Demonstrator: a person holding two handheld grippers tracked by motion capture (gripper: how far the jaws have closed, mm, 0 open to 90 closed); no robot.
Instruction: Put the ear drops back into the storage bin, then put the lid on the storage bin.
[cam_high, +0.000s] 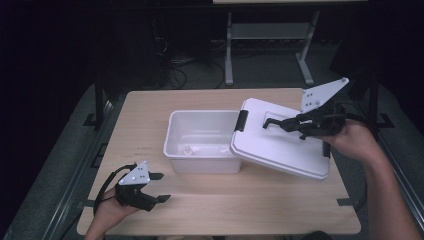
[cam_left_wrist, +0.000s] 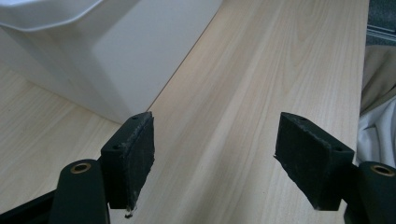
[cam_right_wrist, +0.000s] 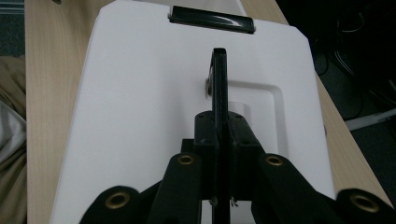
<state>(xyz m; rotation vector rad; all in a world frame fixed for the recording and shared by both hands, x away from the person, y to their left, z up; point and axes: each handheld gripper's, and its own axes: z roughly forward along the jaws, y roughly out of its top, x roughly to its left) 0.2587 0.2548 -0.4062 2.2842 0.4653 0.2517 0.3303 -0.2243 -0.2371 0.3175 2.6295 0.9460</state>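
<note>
**Right gripper clamps the lid's handle; left gripper waits wide beside the bin**

The right gripper (cam_high: 278, 123) has its jaws pinched tight on the black handle (cam_right_wrist: 218, 79) of the white lid (cam_high: 280, 145). The handle stands up on edge between the pads, over the recessed panel in the lid's top. The lid is tilted, its latch end (cam_high: 242, 120) resting over the right rim of the white bin (cam_high: 200, 162), the far end held up off the table (cam_high: 150, 107). The right hand (cam_high: 352, 140) comes in from the lid's right side, forearm angled up from the lower edge, gripper pointing level toward the bin.

The left gripper (cam_left_wrist: 215, 154) stands wide apart with nothing between its pads, only bare table. It sits near the bin's front left corner, not touching it, the left hand (cam_high: 112, 207) low at the table's near edge. A small pale item (cam_high: 188, 149) lies inside the bin; what it is cannot be told.
</note>
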